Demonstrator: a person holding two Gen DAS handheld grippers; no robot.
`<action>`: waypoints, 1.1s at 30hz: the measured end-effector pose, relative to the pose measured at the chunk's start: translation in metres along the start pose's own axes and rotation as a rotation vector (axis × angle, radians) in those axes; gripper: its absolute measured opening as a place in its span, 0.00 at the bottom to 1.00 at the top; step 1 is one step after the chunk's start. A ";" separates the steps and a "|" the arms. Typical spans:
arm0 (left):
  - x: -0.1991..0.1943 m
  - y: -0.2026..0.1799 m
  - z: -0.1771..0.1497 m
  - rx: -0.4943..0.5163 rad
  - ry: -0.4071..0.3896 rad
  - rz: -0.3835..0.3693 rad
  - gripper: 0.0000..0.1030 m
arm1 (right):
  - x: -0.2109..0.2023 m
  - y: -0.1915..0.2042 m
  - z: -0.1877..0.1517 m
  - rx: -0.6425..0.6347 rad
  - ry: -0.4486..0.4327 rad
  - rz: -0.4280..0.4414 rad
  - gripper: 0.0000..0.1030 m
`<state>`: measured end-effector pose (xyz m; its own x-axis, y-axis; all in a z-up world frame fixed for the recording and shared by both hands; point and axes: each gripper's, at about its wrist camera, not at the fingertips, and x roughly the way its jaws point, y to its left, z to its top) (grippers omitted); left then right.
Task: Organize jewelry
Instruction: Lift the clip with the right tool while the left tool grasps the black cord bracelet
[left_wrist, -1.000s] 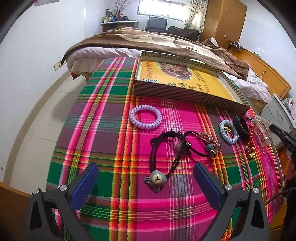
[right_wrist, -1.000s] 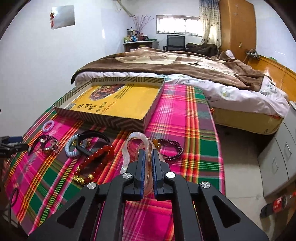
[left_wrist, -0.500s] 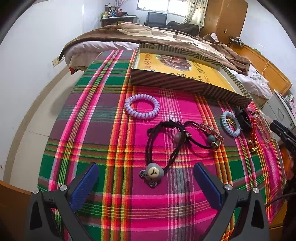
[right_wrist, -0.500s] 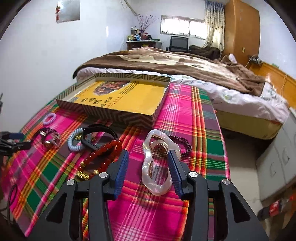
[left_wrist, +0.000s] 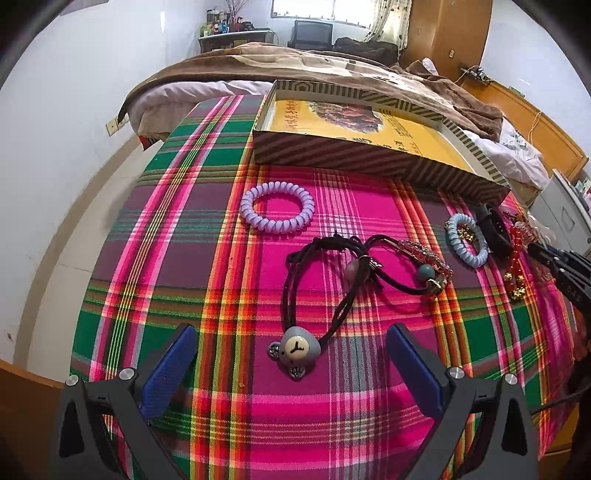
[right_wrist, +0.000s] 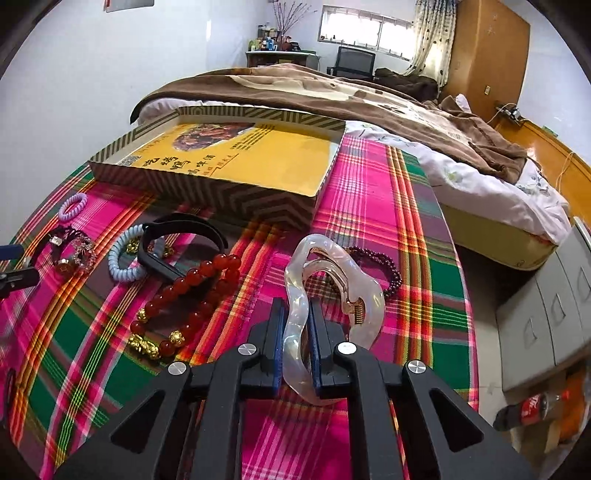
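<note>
Right wrist view: the shallow yellow box (right_wrist: 258, 162) holds no jewelry; right gripper (right_wrist: 297, 343), just closed, clamps the clear hair claw (right_wrist: 325, 280).

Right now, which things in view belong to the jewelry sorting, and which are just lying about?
Part of the job:
- clear hair clip, pinched in the right claw, whose jaws just closed on it
- red bead bracelet
- purple coil hair tie
- bear hair tie
- yellow box
- left claw, open

Just lying about:
- cola bottle
- bed
</note>
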<state>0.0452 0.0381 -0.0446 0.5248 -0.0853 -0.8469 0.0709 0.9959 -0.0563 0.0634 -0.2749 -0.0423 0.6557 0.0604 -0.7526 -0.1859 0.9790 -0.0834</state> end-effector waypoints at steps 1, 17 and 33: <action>0.000 0.000 0.001 -0.005 -0.003 0.004 0.99 | -0.002 0.001 -0.001 -0.006 -0.006 -0.006 0.11; -0.001 -0.006 0.009 0.052 -0.032 0.043 0.33 | -0.031 0.004 -0.001 0.038 -0.080 0.011 0.11; -0.033 -0.002 0.018 0.039 -0.106 -0.024 0.07 | -0.057 0.001 0.006 0.054 -0.136 0.006 0.11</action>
<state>0.0432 0.0389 -0.0065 0.6090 -0.1137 -0.7850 0.1161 0.9918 -0.0535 0.0297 -0.2762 0.0043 0.7482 0.0884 -0.6575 -0.1525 0.9875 -0.0408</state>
